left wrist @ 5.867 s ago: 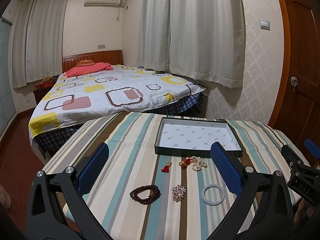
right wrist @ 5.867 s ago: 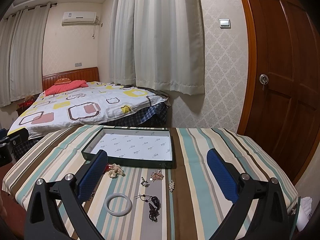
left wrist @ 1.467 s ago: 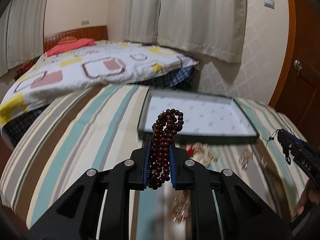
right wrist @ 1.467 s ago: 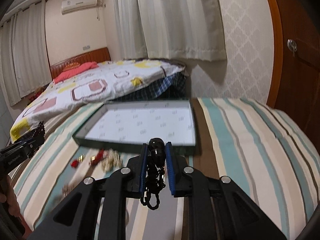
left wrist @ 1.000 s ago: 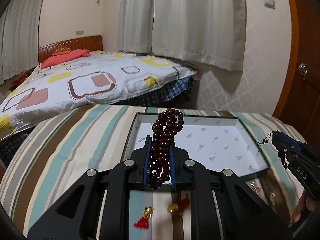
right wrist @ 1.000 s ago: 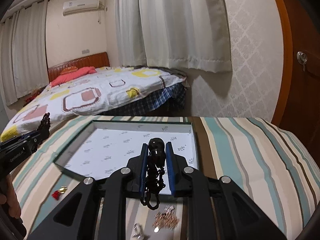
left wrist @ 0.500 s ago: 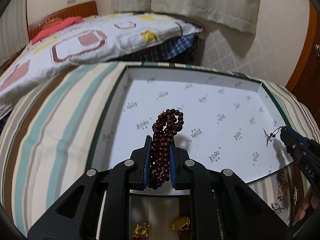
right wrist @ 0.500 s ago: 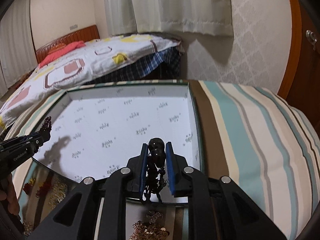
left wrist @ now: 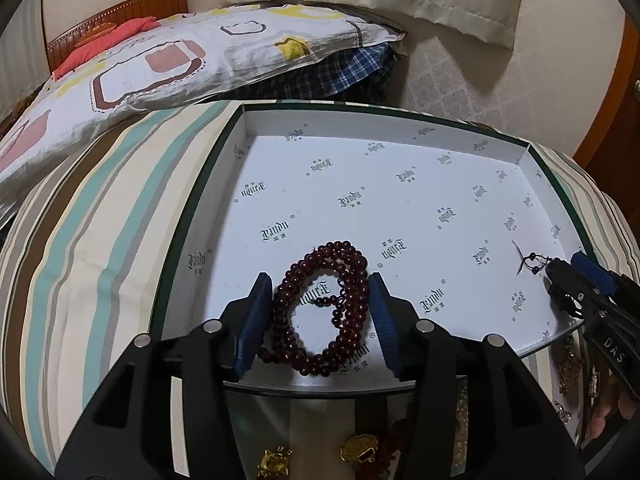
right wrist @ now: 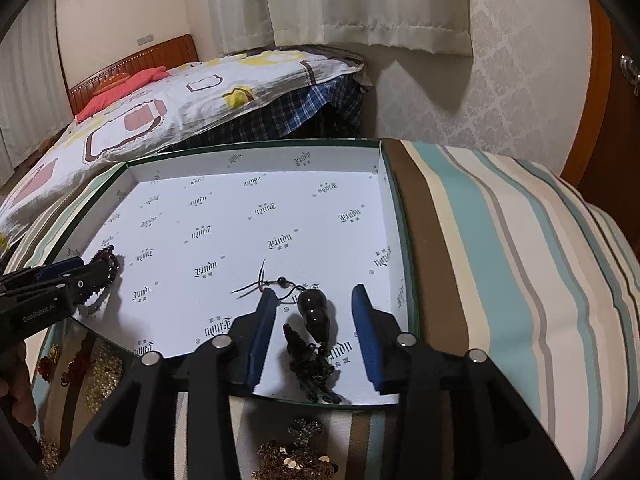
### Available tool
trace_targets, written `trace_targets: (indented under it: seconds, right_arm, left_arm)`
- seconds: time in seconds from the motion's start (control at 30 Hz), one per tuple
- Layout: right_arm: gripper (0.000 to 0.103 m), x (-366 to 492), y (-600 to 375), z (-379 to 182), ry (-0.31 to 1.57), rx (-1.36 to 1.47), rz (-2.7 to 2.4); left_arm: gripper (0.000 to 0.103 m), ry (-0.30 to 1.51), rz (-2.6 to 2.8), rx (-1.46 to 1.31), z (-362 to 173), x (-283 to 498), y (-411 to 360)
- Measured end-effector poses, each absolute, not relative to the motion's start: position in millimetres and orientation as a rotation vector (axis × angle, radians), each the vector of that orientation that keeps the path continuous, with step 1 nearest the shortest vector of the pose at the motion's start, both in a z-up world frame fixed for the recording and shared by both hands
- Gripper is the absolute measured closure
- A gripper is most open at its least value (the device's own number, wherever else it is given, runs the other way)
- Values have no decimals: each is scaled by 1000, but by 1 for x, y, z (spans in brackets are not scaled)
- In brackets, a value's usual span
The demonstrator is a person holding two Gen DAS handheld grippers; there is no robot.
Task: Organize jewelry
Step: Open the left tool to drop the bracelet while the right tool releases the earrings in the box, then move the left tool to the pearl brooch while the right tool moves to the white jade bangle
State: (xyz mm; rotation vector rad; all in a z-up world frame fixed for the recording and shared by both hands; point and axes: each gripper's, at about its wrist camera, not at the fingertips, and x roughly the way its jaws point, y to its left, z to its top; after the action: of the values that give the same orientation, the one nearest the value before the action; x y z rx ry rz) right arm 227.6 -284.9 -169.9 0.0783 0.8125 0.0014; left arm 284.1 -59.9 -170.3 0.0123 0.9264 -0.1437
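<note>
From the left wrist, the left gripper (left wrist: 320, 320) is opening, its blue pads clear of the dark red bead bracelet (left wrist: 320, 312), coiled in loops near the box's (left wrist: 400, 128) front edge.

From the right wrist, the right gripper (right wrist: 316, 328) is opening around a glossy black gourd pendant (right wrist: 314, 314) with tassel, near the front right corner.

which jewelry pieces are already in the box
Two: the red bead bracelet between the left gripper's opening jaws, and the black pendant between the right gripper's. The gold charms lie outside the box.

One box (left wrist: 400, 120), one bead bracelet (left wrist: 320, 308), one gourd pendant (right wrist: 314, 314).
</note>
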Motion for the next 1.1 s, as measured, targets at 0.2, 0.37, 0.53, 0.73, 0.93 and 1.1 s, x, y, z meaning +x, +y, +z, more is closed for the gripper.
trace_targets:
  seconds: [0.2, 0.37, 0.53, 0.73, 0.93, 1.1]
  right_arm:
    - [56, 213, -282, -156, 764, 81, -6]
    - [55, 194, -277, -142, 729, 83, -9]
    - [53, 169, -269, -134, 709, 83, -4]
    - [51, 133, -252, -134, 699, 74, 9]
    - [50, 96, -235, -143, 707, 65, 31]
    - [44, 72, -223, -151, 711, 65, 50]
  left_arm:
    - [44, 864, -138, 19, -156, 268, -58]
    - [42, 792, -128, 17, -136, 242, -53]
    - [39, 702, -87, 17, -119, 204, -42]
    - [38, 679, -53, 15, -116, 166, -29]
    - [38, 699, -28, 6, -124, 132, -12]
    - [38, 715, -1, 3, -132, 105, 3]
